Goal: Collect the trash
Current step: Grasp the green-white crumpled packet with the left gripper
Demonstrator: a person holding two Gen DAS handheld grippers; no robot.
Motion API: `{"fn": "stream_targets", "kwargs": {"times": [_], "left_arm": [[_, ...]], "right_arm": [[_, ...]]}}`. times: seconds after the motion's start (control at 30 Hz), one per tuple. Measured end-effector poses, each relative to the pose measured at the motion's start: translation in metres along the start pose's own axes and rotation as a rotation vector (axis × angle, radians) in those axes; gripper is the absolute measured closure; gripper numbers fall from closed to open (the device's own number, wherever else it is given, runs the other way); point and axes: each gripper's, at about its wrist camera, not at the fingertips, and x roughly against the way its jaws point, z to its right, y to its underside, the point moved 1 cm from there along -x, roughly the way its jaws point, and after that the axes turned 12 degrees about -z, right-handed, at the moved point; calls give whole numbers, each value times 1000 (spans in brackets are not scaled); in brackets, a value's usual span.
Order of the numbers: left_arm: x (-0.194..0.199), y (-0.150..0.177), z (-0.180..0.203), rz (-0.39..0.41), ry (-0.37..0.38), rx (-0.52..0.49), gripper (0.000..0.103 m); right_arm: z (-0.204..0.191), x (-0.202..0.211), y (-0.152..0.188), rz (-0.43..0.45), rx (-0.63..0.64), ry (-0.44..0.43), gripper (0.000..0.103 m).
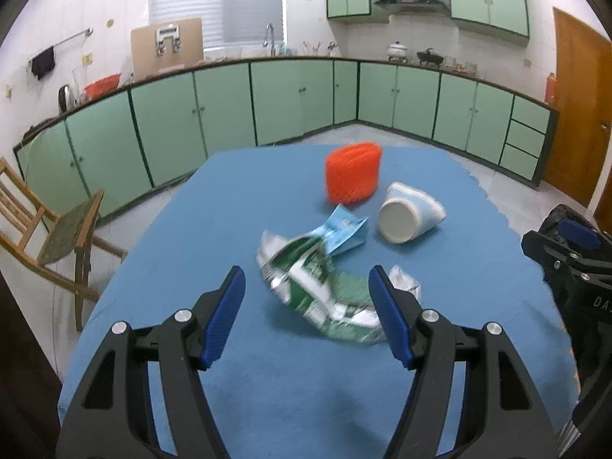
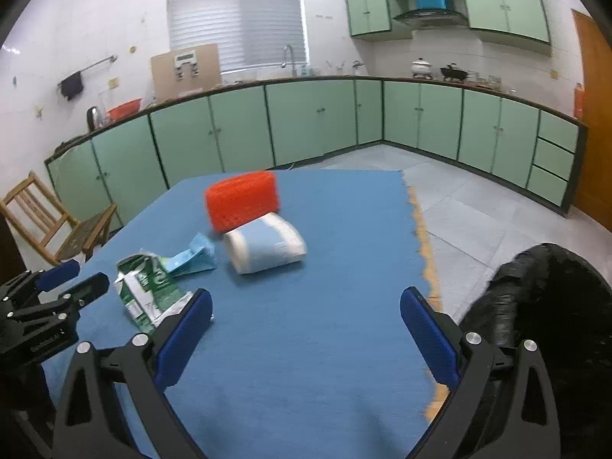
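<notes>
On the blue table cloth (image 1: 183, 237) lies a crushed green-and-white carton (image 1: 317, 290). A light-blue wrapper (image 1: 344, 229) and a small white crumpled scrap (image 1: 405, 281) lie beside it. Behind them a squashed white-and-blue paper cup (image 1: 409, 214) lies on its side, in front of an orange mesh basket (image 1: 354, 172). My left gripper (image 1: 306, 277) is open just short of the carton, not touching it. My right gripper (image 2: 306, 298) is open over bare cloth, with the cup (image 2: 264, 246), carton (image 2: 149, 290) and basket (image 2: 241, 201) ahead to its left. A black trash bag (image 2: 547, 306) sits at its right.
A wooden folding chair (image 1: 49, 225) stands left of the table. Green kitchen cabinets (image 1: 290, 103) line the far walls across a grey tiled floor (image 2: 459, 206). The table's right edge (image 2: 420, 229) runs close to the right gripper. The left gripper (image 2: 76, 277) shows at the right wrist view's left edge.
</notes>
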Motion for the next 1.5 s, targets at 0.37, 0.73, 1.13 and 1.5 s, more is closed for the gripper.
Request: {"fn": "stream_targets", "kwargs": {"times": [0.37, 0.73, 1.13, 1.5], "left_arm": [[-37, 3, -6, -73, 70, 36, 39], [-68, -6, 4, -150, 124, 73, 61], [-46, -10, 26, -80, 153, 41, 95], [-52, -24, -2, -53, 123, 75, 98]], "right_arm": [[-13, -17, 4, -26, 19, 20, 6], [-2, -19, 5, -34, 12, 42, 6], [4, -19, 4, -33, 12, 54, 6], [-4, -46, -27, -39, 42, -1, 6]]}}
